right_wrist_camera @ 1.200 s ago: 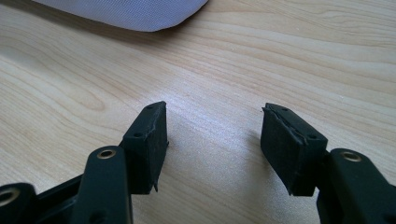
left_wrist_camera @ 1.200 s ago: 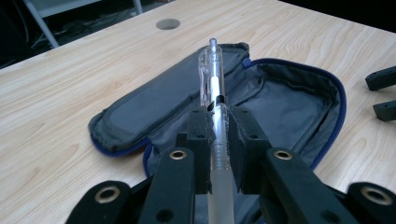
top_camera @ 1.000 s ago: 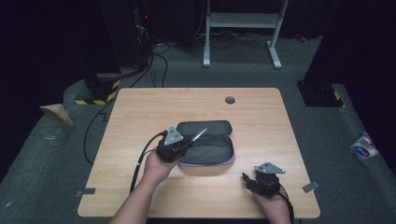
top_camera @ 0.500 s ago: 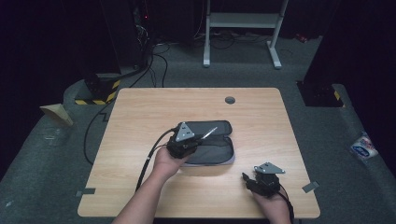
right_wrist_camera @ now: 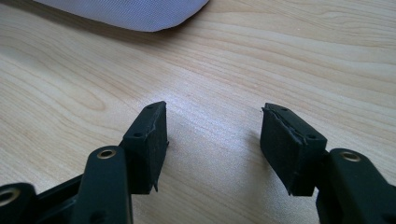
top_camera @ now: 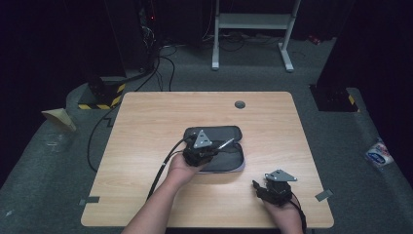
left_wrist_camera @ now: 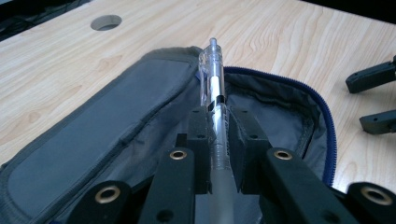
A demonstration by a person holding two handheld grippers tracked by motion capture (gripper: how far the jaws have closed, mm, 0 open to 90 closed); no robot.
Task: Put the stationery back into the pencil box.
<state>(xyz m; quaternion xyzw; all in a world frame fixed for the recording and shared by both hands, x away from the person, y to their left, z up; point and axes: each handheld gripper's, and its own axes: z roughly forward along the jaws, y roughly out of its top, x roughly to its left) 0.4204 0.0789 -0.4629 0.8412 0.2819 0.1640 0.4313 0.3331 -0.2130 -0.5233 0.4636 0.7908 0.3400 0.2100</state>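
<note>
Light wooden table [top_camera: 146,126] in a dark room, grey carpet around it. Open grey fabric pencil case with blue zipper [left_wrist_camera: 93,140] lies near the table's middle, lid flap spread flat. Left gripper [left_wrist_camera: 218,140] is clenched on a clear plastic ballpoint pen [left_wrist_camera: 214,79], held along the jaws above the case's open pocket, tip pointing away. Right gripper [right_wrist_camera: 212,140] rests low over bare wood near the front right edge, jaws spread apart, nothing between them, well apart from the case.
</note>
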